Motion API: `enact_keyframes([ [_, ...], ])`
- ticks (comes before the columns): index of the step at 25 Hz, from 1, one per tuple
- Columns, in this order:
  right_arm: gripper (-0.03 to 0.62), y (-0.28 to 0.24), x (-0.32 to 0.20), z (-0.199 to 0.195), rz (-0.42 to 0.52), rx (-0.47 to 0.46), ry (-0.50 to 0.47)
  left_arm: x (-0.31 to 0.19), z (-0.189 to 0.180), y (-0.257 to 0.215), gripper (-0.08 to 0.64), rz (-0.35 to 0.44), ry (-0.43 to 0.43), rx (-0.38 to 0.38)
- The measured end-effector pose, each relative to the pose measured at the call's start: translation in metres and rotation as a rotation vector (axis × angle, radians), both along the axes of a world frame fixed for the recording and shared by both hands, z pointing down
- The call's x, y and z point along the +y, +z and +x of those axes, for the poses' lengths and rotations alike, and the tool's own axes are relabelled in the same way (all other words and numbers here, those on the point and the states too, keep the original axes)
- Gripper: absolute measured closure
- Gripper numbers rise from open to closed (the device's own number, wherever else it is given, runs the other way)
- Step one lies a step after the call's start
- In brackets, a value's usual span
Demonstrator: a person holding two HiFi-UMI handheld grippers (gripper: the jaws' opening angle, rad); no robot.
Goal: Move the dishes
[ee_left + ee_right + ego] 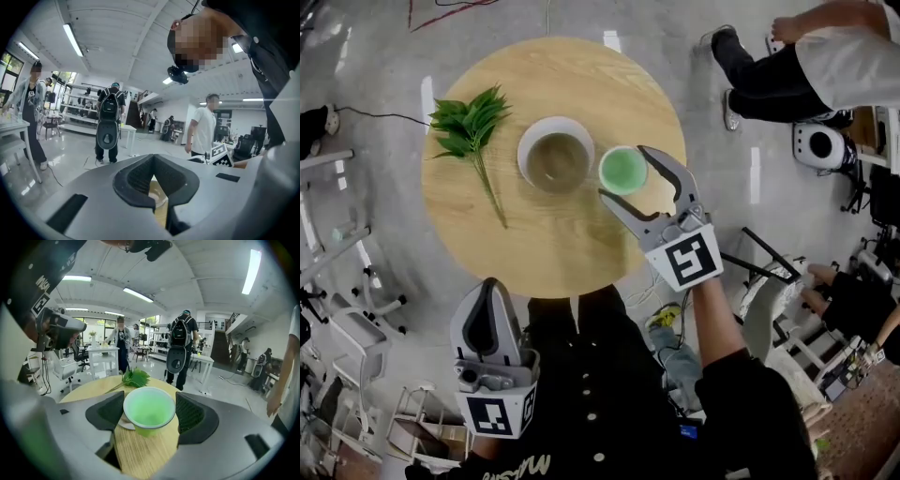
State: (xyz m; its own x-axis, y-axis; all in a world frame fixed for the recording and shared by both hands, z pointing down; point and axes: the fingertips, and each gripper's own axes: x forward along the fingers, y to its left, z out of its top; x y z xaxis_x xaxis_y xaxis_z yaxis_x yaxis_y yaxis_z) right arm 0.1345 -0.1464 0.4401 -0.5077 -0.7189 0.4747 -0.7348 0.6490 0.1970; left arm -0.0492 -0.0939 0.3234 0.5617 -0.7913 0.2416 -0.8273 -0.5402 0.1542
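The left gripper [492, 286] hangs off the near left edge of the desk [553, 253], close to the person's body, over no dish. Its fingers [136, 180] are pressed together at the tips with nothing between them, which suggests it is parked out of the way while the other gripper works.

On the desk, a leafy sprig [469, 122] lies at the left. It is no dish and probably plays no part in the move. A white bowl [525, 159] stands upright near the centre, apart from the sprig. Just to its right stands a green cup [623, 171], upright and apparently empty; whether it touches the bowl cannot be told.

The right gripper [149, 411] reaches in from the near right with its fingers [190, 413] spread, one on each side of the cup. A gap seems to remain on both sides, so the cup is bracketed rather than pinched. The cup is likely the first dish to go. It is the nearest to that hand and small enough for the spread, while the wider bowl would call for a rim grip.
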Motion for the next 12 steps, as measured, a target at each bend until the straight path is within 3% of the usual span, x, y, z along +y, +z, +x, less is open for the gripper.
enact_keyframes([
  [6, 0.255, 0.016, 0.027, 0.043, -0.01, 0.004, 0.119, 0.003, 0.016, 0.003, 0.551, -0.001, 0.057, -0.01],
  [12, 0.255, 0.036, 0.041, 0.054, -0.013, -0.053, 0.184, 0.004, 0.031, 0.011, 0.551, -0.016, 0.102, -0.019],
])
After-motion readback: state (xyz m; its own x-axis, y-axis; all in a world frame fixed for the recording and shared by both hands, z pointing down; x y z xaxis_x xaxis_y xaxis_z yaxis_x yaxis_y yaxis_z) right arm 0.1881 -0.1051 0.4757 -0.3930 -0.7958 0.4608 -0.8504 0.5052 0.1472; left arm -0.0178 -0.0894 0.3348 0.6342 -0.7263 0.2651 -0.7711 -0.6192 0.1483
